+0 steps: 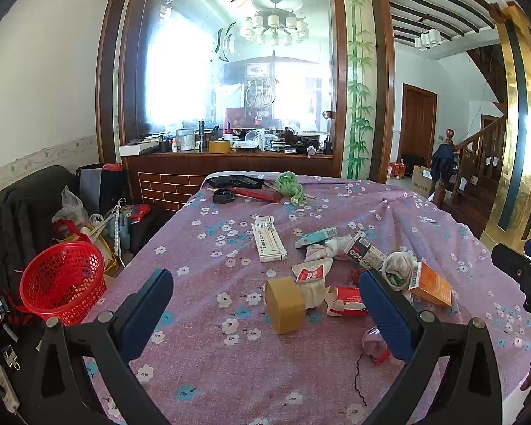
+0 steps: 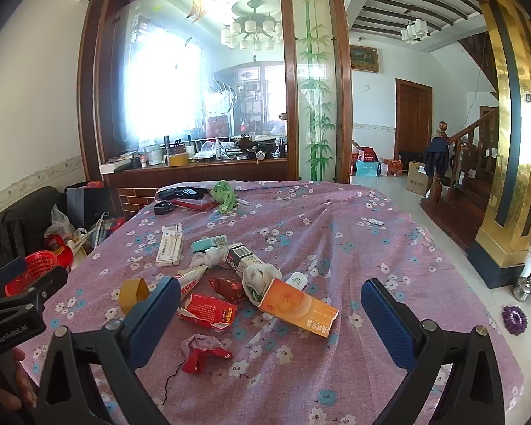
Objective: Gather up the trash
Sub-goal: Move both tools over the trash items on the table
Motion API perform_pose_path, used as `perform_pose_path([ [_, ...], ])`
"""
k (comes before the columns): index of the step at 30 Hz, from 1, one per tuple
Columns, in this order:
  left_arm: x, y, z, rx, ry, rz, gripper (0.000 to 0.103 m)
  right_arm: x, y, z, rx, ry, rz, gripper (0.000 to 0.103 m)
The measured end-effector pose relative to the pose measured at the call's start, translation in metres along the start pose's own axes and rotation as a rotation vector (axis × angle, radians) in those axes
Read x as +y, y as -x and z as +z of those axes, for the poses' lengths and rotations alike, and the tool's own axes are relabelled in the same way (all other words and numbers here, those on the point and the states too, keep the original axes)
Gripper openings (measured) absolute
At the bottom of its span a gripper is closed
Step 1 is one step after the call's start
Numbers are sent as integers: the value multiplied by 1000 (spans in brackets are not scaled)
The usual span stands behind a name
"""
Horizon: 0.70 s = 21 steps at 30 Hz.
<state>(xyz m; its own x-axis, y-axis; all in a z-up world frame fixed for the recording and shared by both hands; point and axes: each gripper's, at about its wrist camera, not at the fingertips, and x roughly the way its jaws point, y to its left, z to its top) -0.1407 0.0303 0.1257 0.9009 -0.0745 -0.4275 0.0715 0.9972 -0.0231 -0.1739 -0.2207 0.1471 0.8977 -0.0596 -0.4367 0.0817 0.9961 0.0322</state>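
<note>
Trash lies on a table under a purple flowered cloth (image 1: 230, 372): an orange box (image 2: 297, 307), a torn red pack (image 2: 205, 310), a crumpled red and pink wrapper (image 2: 203, 350), a tape roll (image 1: 285, 304), a white box (image 1: 268, 239), a teal box (image 1: 315, 236), a black and white box (image 2: 242, 256), crumpled tissues (image 1: 322, 253). A red mesh basket (image 1: 63, 281) stands left of the table. My left gripper (image 1: 265, 304) is open above the tape roll. My right gripper (image 2: 270, 313) is open above the orange box and red pack. Both are empty.
A green cloth knot (image 1: 290, 186), a black case (image 1: 235, 181) and a red flat item (image 1: 255, 194) lie at the table's far end. Bags and clutter (image 1: 88, 219) fill the floor at left. A wooden shelf (image 1: 230, 156) stands behind. Stairs (image 2: 474, 163) rise at right.
</note>
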Motion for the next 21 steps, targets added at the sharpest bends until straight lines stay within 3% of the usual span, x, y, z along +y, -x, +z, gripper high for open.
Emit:
perform_pose_path([
  [21,-3,-21,-2,51,7,14,103,-5,-26,-1,46,-1,21,103],
])
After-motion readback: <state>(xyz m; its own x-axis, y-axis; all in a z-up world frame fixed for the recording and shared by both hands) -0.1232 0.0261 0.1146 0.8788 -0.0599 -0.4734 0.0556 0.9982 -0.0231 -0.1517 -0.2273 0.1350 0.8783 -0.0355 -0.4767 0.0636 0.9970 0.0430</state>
